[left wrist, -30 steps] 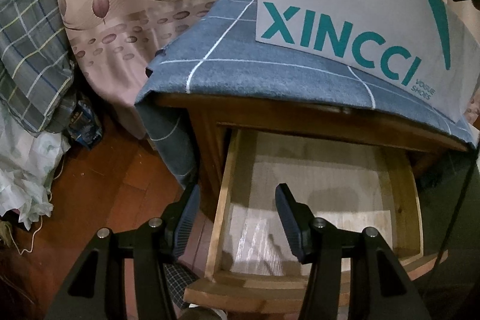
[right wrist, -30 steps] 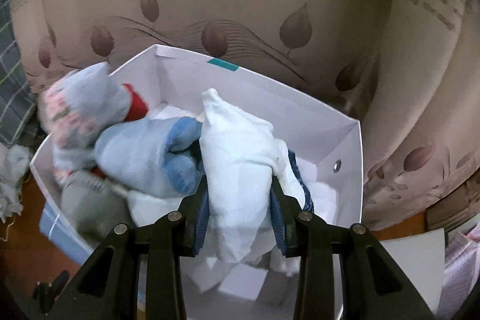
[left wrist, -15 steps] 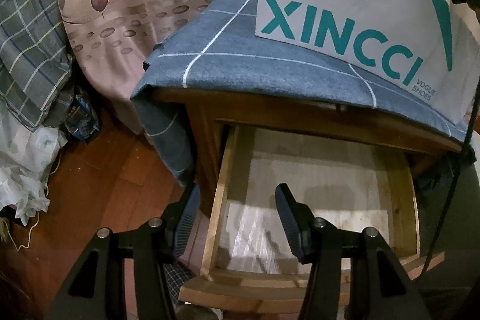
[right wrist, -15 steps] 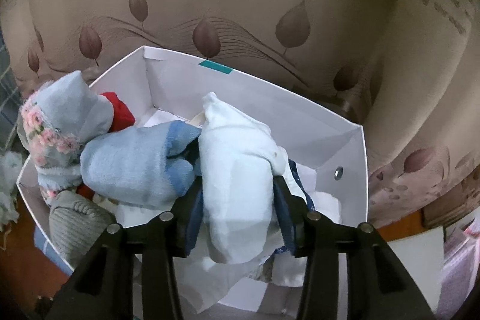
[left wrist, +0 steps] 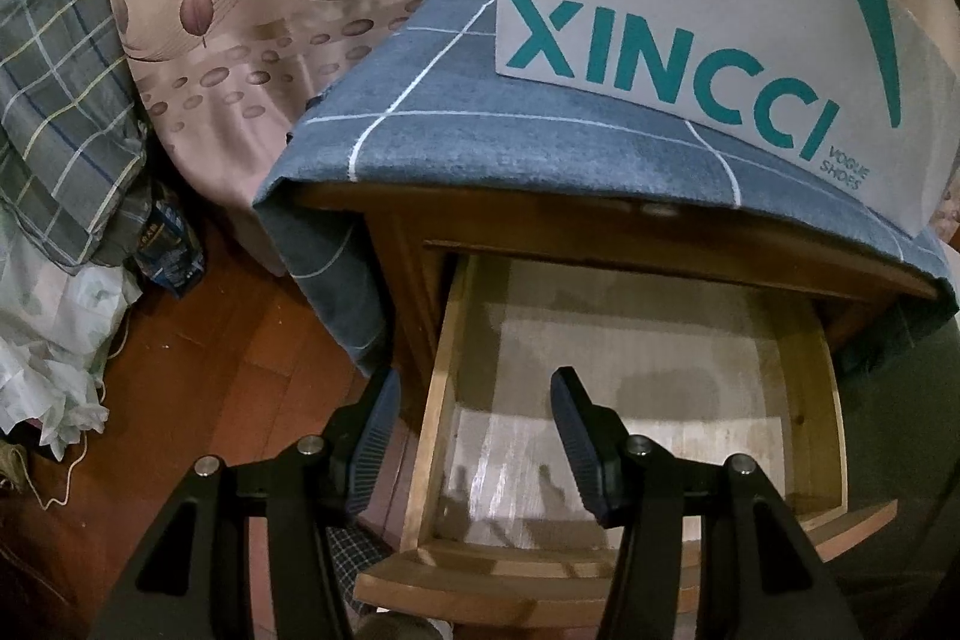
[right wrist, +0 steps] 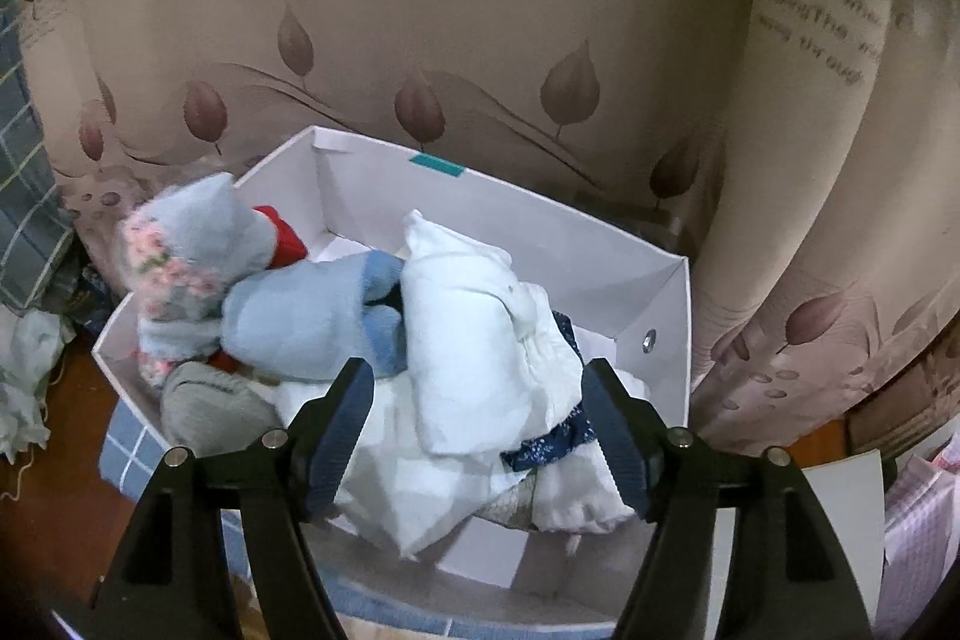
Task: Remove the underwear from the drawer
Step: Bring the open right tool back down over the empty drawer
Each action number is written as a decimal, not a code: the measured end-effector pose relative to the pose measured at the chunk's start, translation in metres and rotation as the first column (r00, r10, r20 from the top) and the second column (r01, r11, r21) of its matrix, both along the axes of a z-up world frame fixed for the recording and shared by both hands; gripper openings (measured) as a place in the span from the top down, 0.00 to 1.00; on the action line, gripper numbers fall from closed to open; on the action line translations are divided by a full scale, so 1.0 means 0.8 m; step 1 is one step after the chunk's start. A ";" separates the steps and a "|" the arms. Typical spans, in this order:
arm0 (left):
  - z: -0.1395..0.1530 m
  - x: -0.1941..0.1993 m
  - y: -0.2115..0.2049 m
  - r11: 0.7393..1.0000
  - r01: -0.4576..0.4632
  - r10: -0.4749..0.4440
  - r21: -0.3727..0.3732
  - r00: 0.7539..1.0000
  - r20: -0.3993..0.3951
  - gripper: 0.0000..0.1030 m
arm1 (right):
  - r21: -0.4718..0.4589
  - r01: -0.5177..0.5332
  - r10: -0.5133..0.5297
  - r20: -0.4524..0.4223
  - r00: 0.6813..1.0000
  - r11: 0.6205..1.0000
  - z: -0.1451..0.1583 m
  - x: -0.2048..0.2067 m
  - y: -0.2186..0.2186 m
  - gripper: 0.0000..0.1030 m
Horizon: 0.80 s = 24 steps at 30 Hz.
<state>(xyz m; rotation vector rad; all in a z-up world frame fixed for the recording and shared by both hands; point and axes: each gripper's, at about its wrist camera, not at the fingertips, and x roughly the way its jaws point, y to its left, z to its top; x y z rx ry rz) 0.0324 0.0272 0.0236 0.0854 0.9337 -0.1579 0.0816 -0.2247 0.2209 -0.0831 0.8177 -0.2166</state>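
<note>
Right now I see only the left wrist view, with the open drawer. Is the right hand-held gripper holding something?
Observer: No. The right hand-held gripper is opening; a white folded garment sits between its fingers, but the pads do not press it.
Operator: Where does this garment lie?
Observer: Inside the white box.
Operator: What is beside it there?
Observer: A light blue garment touches its left side.
</note>
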 end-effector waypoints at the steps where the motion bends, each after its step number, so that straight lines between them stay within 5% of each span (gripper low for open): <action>1: 0.000 0.000 0.000 1.000 0.000 0.000 0.002 1.000 0.000 0.48 | 0.013 -0.010 0.009 0.011 1.000 1.000 0.005 -0.008 0.002 0.32; 4: 0.002 -0.002 -0.002 1.000 0.001 -0.001 0.013 1.000 0.008 0.48 | 0.050 -0.036 0.033 0.049 0.998 0.998 0.014 -0.038 0.007 0.19; 13: 0.002 -0.008 -0.003 1.000 0.006 -0.006 0.025 1.000 0.011 0.48 | 0.131 -0.077 0.053 0.175 0.983 0.988 0.005 -0.159 0.015 0.08; 18: 0.002 -0.012 -0.003 1.000 0.007 -0.007 0.023 1.000 0.008 0.48 | 0.131 -0.038 0.010 0.213 0.977 0.991 -0.048 -0.216 0.017 0.01; 24: 0.004 -0.019 -0.003 0.999 0.009 -0.009 0.033 1.000 0.015 0.48 | 0.171 0.030 -0.043 0.072 0.997 0.985 -0.156 -0.226 0.012 0.01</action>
